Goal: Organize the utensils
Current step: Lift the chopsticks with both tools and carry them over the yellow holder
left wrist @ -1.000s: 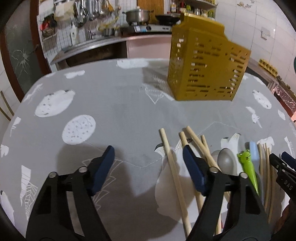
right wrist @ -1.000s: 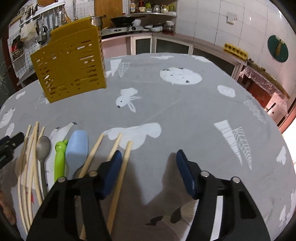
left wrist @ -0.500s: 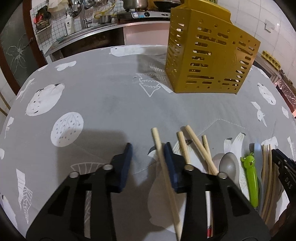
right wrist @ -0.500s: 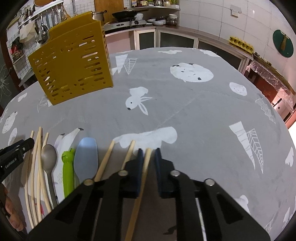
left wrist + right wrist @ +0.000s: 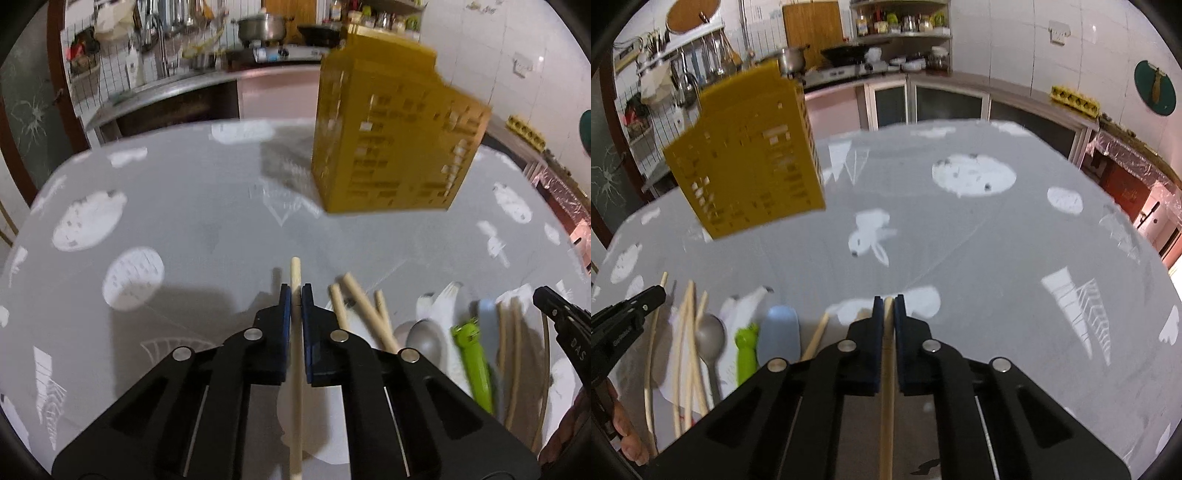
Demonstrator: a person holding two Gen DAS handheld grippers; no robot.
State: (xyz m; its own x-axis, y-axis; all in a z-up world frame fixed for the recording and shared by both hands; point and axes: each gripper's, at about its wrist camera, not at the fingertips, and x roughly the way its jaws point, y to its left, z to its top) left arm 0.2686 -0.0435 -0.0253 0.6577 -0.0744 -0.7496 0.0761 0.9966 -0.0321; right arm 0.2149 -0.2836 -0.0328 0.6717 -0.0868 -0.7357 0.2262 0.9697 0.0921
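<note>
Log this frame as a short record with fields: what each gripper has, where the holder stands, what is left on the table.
left gripper: shut on a wooden chopstick
right gripper: shut on another wooden chopstick
yellow holder: upright on the grey tablecloth, beyond both grippers
loose on cloth: more chopsticks, metal spoon, green frog utensil, pale blue utensil
focus: blurred

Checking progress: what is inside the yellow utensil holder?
Nothing pokes above the yellow utensil holder; its blurred slotted walls hide the inside. Spoon and loose chopsticks lie on the table.
</note>
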